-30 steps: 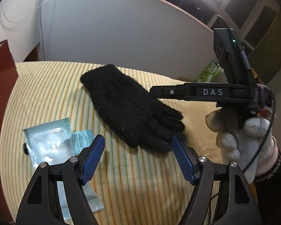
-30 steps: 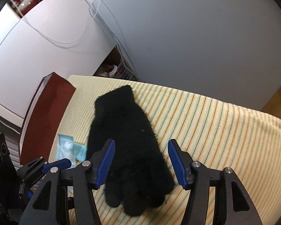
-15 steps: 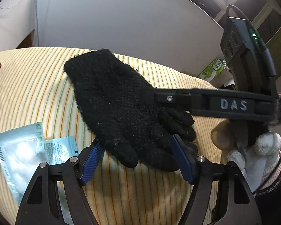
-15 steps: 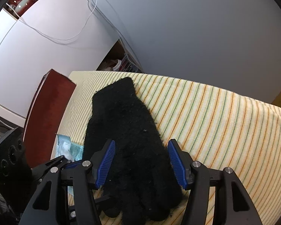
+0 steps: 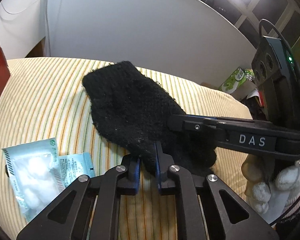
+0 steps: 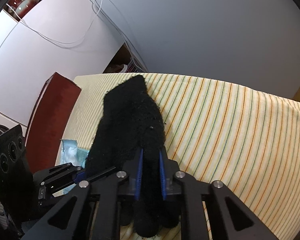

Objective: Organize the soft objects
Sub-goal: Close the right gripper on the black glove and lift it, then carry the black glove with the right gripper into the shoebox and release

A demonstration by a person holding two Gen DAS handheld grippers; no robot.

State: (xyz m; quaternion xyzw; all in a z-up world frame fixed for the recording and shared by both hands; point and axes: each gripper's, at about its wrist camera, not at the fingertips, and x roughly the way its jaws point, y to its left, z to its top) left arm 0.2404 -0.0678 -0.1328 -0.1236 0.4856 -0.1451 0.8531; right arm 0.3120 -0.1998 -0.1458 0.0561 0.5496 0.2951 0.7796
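Observation:
A black knit glove (image 5: 130,104) lies on the yellow striped cloth (image 5: 40,100), cuff pointing away. My left gripper (image 5: 148,156) has its jaws closing tight on the glove's near edge, the blue pads pinching a fold of knit. My right gripper (image 5: 171,121) comes in from the right with its jaws closing on the glove's finger end. In the right wrist view the glove (image 6: 130,116) runs between the right gripper's (image 6: 151,154) blue pads, which press a finger. The left gripper (image 6: 81,171) shows at the lower left, at the glove's side.
Two pale blue sealed packets (image 5: 30,170) lie on the cloth left of the glove. A red-brown box (image 6: 50,120) stands at the cloth's left edge. A white panel rises behind the surface. A green packet (image 5: 234,80) sits at the far right. A white-gloved hand (image 5: 270,184) holds the right gripper.
Both grippers went from open around the glove to shut on it. The left gripper moved forward to the glove's near edge. The glove is bunched up at both grips.

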